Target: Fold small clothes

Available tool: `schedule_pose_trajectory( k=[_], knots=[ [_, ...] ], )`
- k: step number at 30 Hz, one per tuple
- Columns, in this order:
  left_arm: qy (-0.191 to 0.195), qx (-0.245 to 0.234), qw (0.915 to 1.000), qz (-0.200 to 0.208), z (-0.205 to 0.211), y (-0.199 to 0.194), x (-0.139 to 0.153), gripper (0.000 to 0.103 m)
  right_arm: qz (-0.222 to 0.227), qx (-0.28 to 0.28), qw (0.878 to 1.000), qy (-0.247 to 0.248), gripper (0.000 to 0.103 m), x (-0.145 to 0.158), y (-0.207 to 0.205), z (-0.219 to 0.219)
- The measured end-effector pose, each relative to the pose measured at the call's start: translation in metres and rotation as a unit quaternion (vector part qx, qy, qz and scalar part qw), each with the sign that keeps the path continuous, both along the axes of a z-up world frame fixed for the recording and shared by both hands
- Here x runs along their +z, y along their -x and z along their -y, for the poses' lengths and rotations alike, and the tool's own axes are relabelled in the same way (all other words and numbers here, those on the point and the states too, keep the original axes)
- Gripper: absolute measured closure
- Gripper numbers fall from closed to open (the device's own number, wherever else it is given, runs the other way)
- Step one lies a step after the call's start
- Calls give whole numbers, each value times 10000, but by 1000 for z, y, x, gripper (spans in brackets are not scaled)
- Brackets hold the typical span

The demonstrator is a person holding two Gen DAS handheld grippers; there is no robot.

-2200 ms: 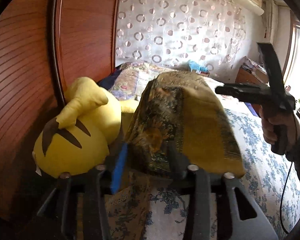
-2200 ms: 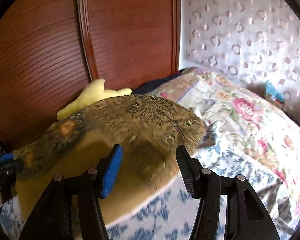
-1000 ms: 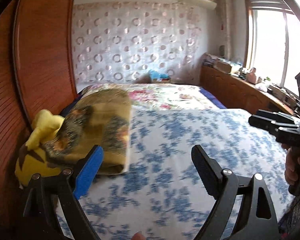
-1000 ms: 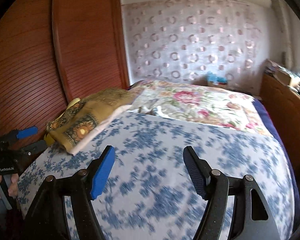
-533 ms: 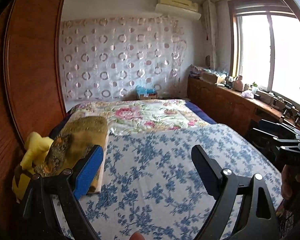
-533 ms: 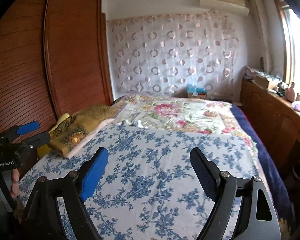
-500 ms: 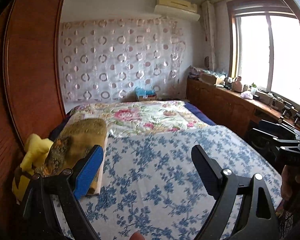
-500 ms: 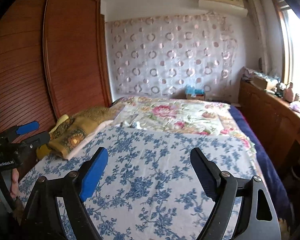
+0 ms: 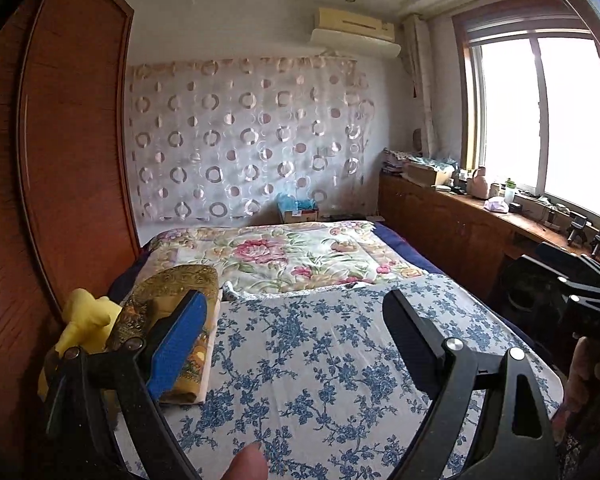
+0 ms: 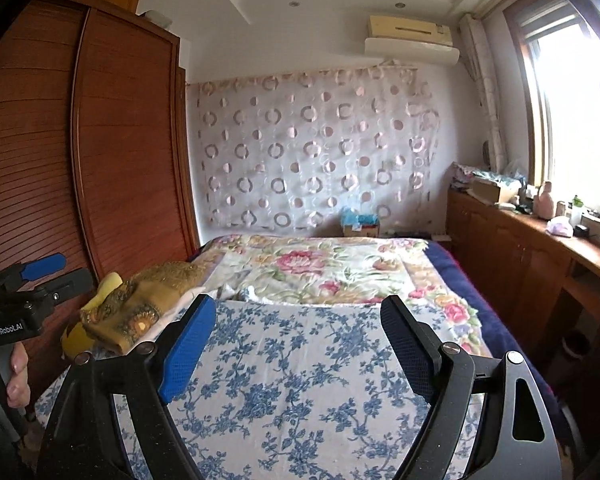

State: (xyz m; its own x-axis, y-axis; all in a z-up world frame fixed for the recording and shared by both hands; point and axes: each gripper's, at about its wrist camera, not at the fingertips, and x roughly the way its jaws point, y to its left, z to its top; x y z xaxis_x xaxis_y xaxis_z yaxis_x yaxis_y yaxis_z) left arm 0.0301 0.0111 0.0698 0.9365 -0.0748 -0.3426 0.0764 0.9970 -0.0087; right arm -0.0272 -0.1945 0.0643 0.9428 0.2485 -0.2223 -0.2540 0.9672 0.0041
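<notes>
Your left gripper [image 9: 292, 320] and right gripper [image 10: 296, 324] both stand with fingers wide apart and nothing between them, raised over the bed [image 9: 320, 360]. The cloth [image 9: 172, 304] lies folded at the bed's left edge, against the yellow toy [image 9: 84, 320]. Nudge that stack and it may slide off or fall open.
</notes>
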Motion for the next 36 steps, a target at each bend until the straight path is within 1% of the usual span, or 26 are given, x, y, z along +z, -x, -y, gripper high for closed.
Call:
schedule_pose_trajectory(
  k=[7,11,36],
  knots=[
    [78,70,9999,-42,-6,0,-3,13,33,-74,10000,-13,17,-6,-12,-1],
    [42,100,9999,-35,-8,0,-3,13,24,-60,10000,2,17,-7,-16,0],
    [13,145,9999,-24,-18,2,-9,13,1,0,10000,12,17,-4,-20,15]
  ],
)
